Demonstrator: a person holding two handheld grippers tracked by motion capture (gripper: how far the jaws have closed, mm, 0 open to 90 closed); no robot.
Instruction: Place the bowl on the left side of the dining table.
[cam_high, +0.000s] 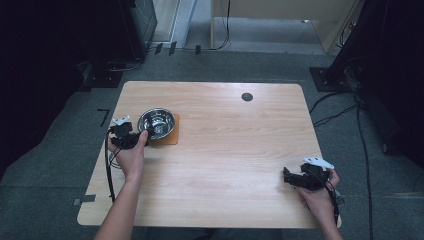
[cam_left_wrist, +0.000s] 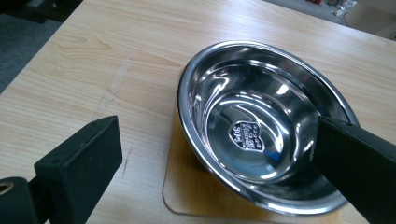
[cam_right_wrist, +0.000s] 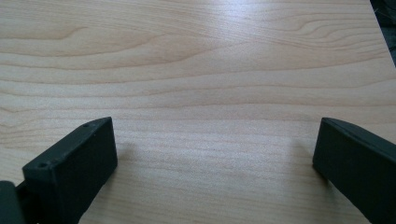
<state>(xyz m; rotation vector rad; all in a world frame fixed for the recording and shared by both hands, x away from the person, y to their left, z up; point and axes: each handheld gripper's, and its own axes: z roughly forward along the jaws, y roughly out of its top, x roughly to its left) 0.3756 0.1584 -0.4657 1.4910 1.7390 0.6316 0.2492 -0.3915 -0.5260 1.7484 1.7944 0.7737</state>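
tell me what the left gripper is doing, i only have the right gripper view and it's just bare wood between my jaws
Observer: The left gripper is open at the steel bowl, one jaw inside the rim, one outside.
Operator: bowl straight on the table?
Observer: No, it sits on a thin brown mat near the table's left edge.
Operator: anything in it?
Observer: It is empty; an embossed mark shows on its bottom.
Operator: where's my right gripper?
Observer: The right gripper is open near the table's right front corner, far from the bowl.
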